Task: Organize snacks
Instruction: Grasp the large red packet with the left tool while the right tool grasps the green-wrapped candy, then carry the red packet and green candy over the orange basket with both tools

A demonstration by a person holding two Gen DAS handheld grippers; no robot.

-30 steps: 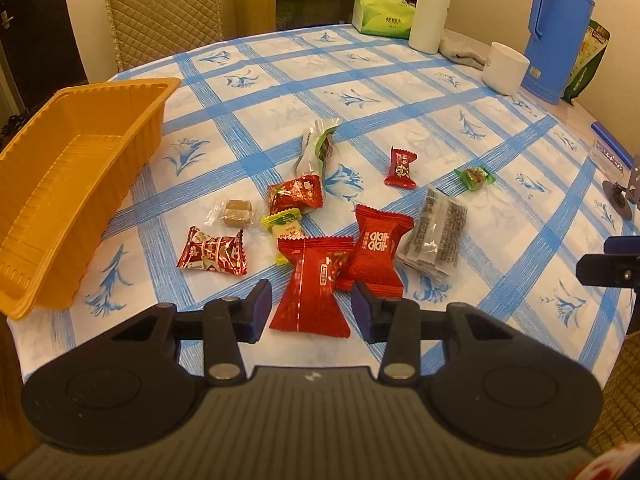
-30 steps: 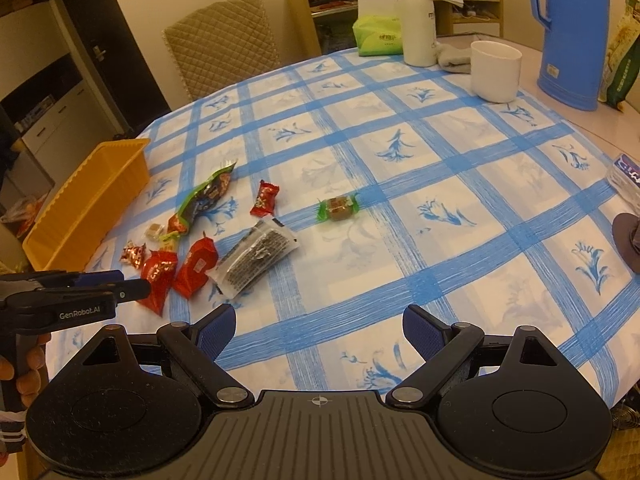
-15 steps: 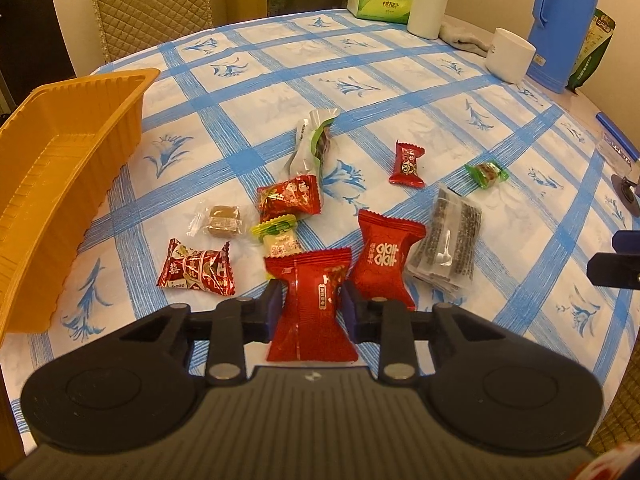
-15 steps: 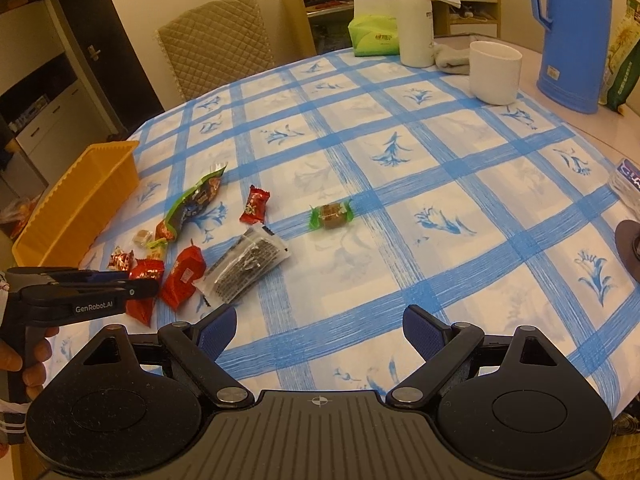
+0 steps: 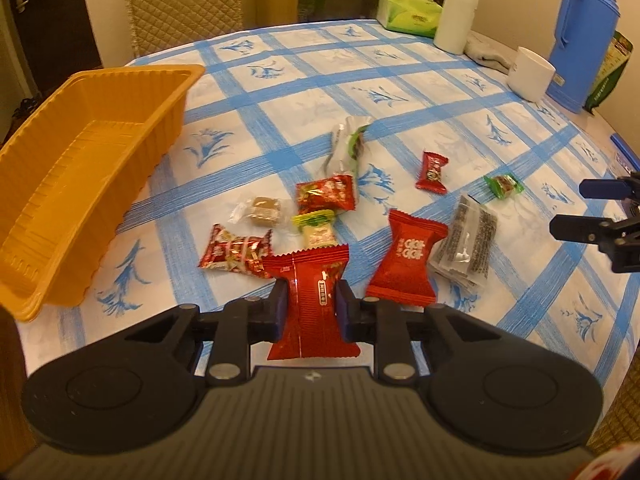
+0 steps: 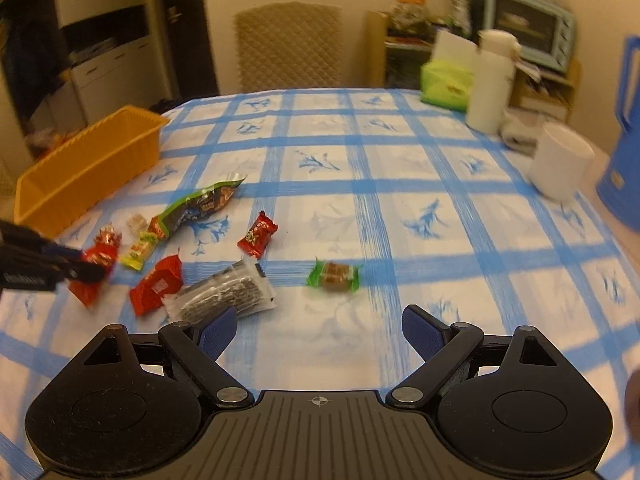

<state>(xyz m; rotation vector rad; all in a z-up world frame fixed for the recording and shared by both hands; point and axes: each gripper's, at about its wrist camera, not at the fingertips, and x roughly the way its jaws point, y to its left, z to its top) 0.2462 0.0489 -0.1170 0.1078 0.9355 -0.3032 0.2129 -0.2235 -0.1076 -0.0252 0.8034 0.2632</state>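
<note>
The left gripper [image 5: 308, 306], jaws just closed, pinches the red snack packet [image 5: 311, 304] low over the tablecloth [image 5: 400, 80], short of the orange tray [image 5: 88, 160]. The slick wrapper may slip out. The right gripper [image 6: 319, 326] stands spread, apparently empty.

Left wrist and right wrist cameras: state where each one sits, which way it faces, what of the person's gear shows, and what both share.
Left wrist: sits on the left gripper, looking forward and down over the tablecloth; its fingers have just closed on a red snack packet; the right gripper enters at the right edge.
Right wrist: sits on the right gripper, fingers open, facing the green-wrapped candy; the left gripper shows at the left edge.
Shared: the orange tray, the scattered snacks, the white mug.
</note>
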